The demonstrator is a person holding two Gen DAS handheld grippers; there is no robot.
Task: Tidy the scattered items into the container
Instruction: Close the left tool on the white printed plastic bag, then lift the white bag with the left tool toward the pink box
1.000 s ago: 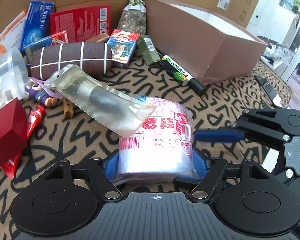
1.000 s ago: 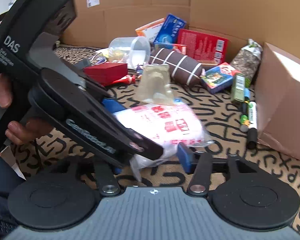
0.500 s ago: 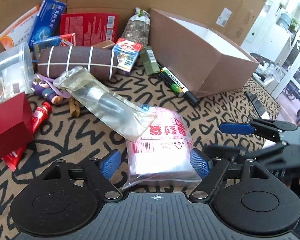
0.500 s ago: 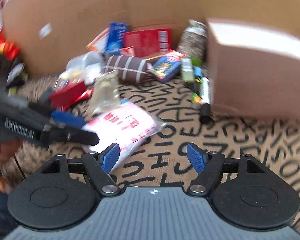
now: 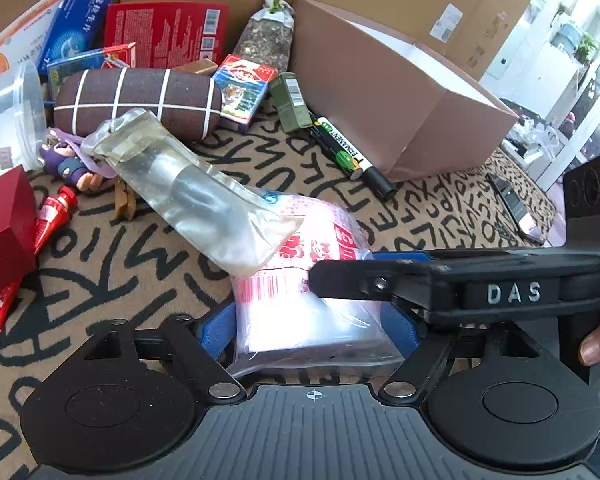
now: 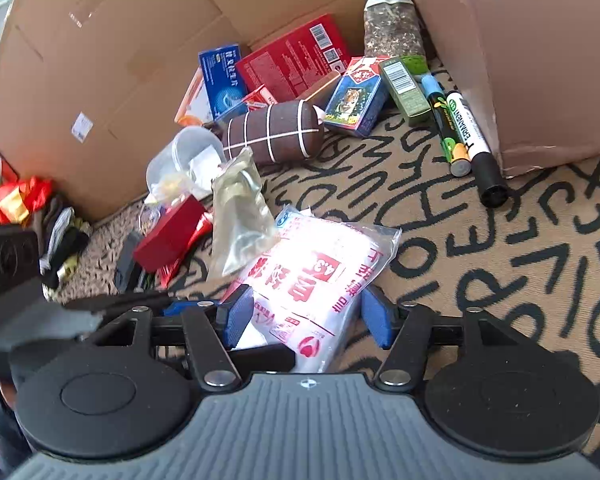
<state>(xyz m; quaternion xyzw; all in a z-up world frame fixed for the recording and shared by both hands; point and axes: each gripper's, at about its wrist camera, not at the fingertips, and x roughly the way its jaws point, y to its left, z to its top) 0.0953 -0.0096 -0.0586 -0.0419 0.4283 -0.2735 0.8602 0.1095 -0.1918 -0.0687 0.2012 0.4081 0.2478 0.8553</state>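
A clear plastic packet with red print (image 5: 300, 280) lies on the patterned mat; it also shows in the right wrist view (image 6: 312, 268). My left gripper (image 5: 306, 332) has its blue pads on both sides of the packet's near end, apparently touching it. My right gripper (image 6: 306, 316) straddles the packet from the other side, jaws open around it. The right gripper's body crosses the left wrist view over the packet. A clear bag with a dark cylinder (image 5: 192, 188) lies partly on the packet. The brown cardboard box (image 5: 384, 92) stands open at the right.
Around the mat lie a brown striped case (image 5: 136, 100), markers (image 5: 352, 156), a green box (image 5: 290, 100), a card pack (image 5: 244, 92), red boxes (image 5: 4, 232), a clear cup (image 5: 8, 116) and a seed pouch (image 5: 268, 40). Cardboard walls stand behind.
My right gripper swung back in over the packet and now straddles it. My left gripper moved forward and narrowed around the packet's near end.
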